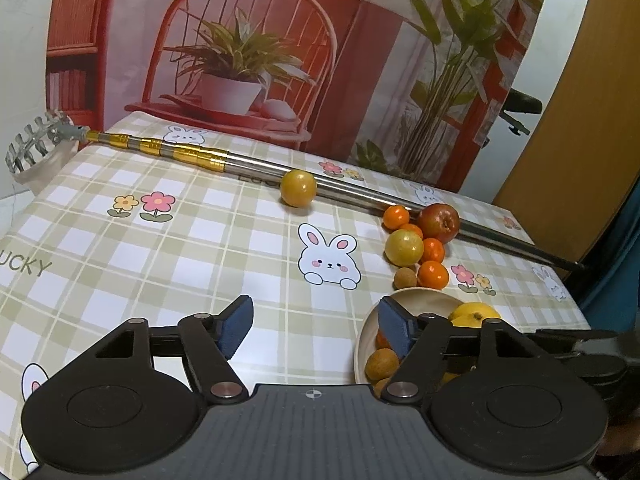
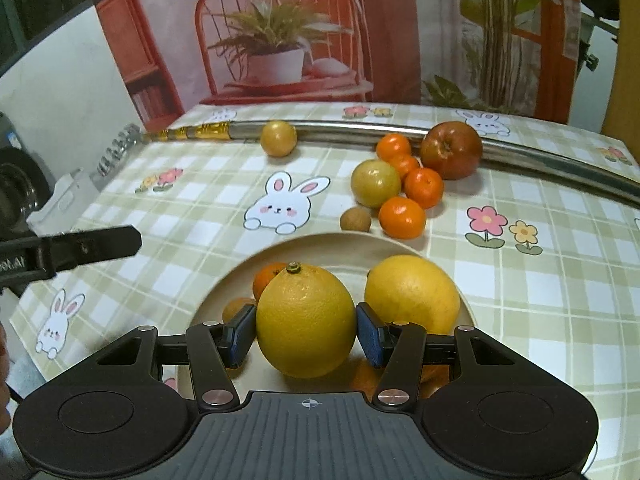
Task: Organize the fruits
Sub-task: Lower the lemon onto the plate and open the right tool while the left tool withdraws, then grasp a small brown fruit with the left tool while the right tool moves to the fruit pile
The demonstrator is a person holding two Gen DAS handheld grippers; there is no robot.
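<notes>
Tablecloth (image 2: 560, 288): checked green-and-white cover printed with rabbits and flowers; it carries everything below.
Backdrop (image 2: 360, 20): printed hanging behind the table, showing a red chair, a potted plant and tall green stems.
Metal pole (image 2: 360, 126): long steel rod with gold bands at one end, lying across the far side of the table.
Plate (image 2: 352, 246): pale round dish at the near edge; it holds the lemon, a tangerine and small brown fruits, partly hidden in both views.
Right gripper (image 2: 306, 334): blue pads pressed against both sides of the large orange, jaws clenched on it above the plate.
Left gripper (image 1: 316, 330): jaws spread wide and grasping nothing; one pad hangs over the plate's left rim, the other over bare cloth.
Large orange (image 2: 306, 320): stem upward, gripped between the right pads, just left of the lemon.
Lemon (image 2: 412, 294): on the plate's right side.
Apple (image 2: 451, 149): red, touching the pole.
Loose cluster (image 2: 402, 216): four tangerines, a yellow-green fruit (image 2: 375, 183) and one small brown fruit (image 2: 355, 219), on the cloth between the apple and the plate.
Lone yellow fruit (image 2: 279, 138): against the pole, well apart from the cluster.
</notes>
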